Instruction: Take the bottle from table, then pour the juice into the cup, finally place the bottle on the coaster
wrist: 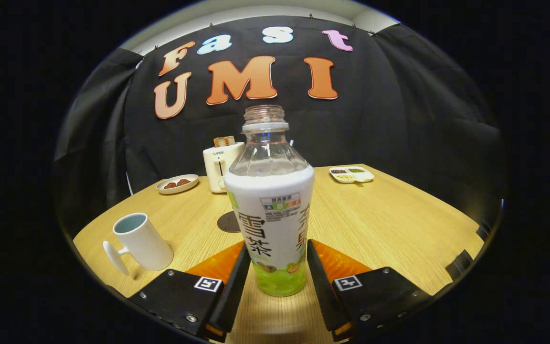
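Before us, our white-and-green labelled clear bottle [271, 210], white mug [142, 242] lined pale blue, cream toaster [218, 165], dark coaster [229, 222].

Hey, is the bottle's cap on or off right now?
Off. The bottle stands upright between the gripper fingers with its bare threaded neck open at the top, and no cap sits on it.

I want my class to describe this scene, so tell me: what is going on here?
A hand-held gripper has its fingers either side of an uncapped bottle standing upright on the wooden table. They sit close to its lower part; whether both press on it is unclear. A white cup stands off to one side, and a dark round coaster lies just behind the bottle. Nothing appears poured yet.
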Demonstrator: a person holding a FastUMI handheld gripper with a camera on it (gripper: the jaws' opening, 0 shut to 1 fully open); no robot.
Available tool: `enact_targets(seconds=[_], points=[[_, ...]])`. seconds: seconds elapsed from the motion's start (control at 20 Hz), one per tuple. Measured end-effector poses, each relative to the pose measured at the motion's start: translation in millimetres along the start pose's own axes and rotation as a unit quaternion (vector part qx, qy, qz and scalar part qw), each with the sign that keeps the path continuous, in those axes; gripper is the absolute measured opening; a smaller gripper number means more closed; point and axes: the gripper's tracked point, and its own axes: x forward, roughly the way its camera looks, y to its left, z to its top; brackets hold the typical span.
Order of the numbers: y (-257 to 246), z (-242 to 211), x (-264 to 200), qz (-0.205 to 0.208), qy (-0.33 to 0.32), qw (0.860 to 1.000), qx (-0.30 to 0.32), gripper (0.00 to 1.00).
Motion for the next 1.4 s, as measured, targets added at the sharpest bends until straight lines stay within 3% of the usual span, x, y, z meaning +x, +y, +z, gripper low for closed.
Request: enact_targets(seconds=[0.35, 0.75, 1.15, 1.4], points=[[14, 1, -8, -0.004, 0.024, 1.000, -0.012, 0.62], [60, 22, -24, 0.008, 0.024, 0.994, -0.103, 0.55], [88, 45, -24, -0.024, 0.004, 0.954, -0.299, 0.55], [97, 59, -22, -0.045, -0.015, 0.916, -0.399, 0.55]])
